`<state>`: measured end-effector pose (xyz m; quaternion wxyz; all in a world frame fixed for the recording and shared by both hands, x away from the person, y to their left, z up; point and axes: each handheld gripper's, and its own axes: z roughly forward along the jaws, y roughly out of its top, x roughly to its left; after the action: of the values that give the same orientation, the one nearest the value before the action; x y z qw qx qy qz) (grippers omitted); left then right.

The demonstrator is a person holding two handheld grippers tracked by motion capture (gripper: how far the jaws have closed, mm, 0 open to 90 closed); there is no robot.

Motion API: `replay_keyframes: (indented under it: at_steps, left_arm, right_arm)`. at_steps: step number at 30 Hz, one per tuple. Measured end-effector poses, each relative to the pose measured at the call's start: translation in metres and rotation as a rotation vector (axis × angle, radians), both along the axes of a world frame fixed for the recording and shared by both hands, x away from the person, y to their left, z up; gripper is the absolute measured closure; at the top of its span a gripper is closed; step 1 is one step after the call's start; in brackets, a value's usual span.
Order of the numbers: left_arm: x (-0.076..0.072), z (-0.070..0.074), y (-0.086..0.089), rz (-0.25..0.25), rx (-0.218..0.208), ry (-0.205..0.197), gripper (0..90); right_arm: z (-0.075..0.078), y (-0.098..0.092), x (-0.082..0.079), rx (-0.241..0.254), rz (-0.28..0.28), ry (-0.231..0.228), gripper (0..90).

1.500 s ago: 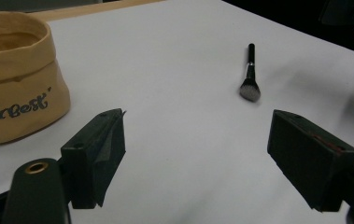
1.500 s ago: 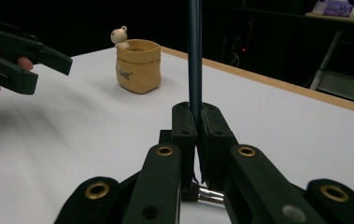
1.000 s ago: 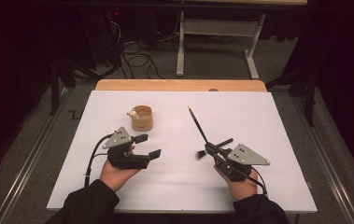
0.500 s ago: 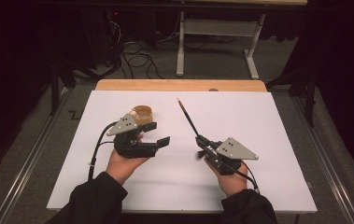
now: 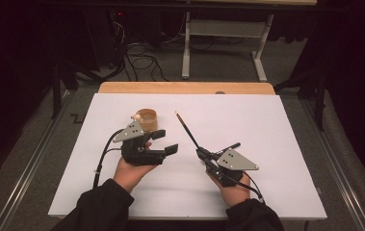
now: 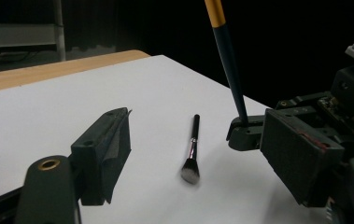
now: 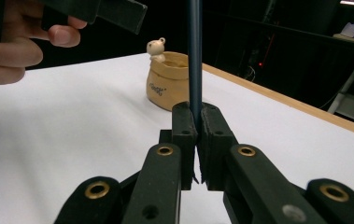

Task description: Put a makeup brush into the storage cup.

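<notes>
Currently the right gripper (image 5: 204, 153), at centre frame, was clenched on a thin brush (image 5: 186, 127) by its dark lower handle. Rigid, light and likely slippery, it warranted a grip near mid-handle. The left gripper (image 5: 164, 141) stood released beside a small pot (image 5: 147, 120).

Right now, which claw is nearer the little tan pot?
Left. The left claw sits just in front of the pot, beside it; the right claw is farther off, gripping the brush.
</notes>
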<state>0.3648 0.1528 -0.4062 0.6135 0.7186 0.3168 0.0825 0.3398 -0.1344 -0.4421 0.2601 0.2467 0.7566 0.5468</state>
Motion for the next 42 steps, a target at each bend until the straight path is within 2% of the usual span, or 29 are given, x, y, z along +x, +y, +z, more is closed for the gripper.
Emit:
replay_keyframes:
  at_steps: [4, 10, 15, 29, 42]
  left_arm:
    - [-0.001, -0.004, 0.001, -0.013, -0.016, 0.023, 27.7]
    - [-0.002, -0.008, -0.003, -0.014, -0.019, 0.018, 30.3]
    - [-0.002, -0.009, -0.002, -0.021, -0.062, 0.040, 32.8]
    - [0.001, -0.009, 0.003, -0.034, -0.118, 0.063, 40.4]
    - [0.001, -0.009, 0.004, -0.044, -0.128, 0.062, 50.5]
  right_arm:
    - [-0.001, 0.002, -0.002, -0.003, 0.007, -0.002, 87.4]
    - [-0.004, 0.004, -0.003, -0.014, 0.021, -0.003, 87.4]
    - [-0.005, 0.005, -0.005, -0.020, 0.034, -0.005, 87.4]
    - [-0.009, 0.012, -0.006, -0.055, 0.065, -0.008, 87.4]
    - [-0.013, 0.017, -0.007, -0.080, 0.093, 0.001, 87.4]
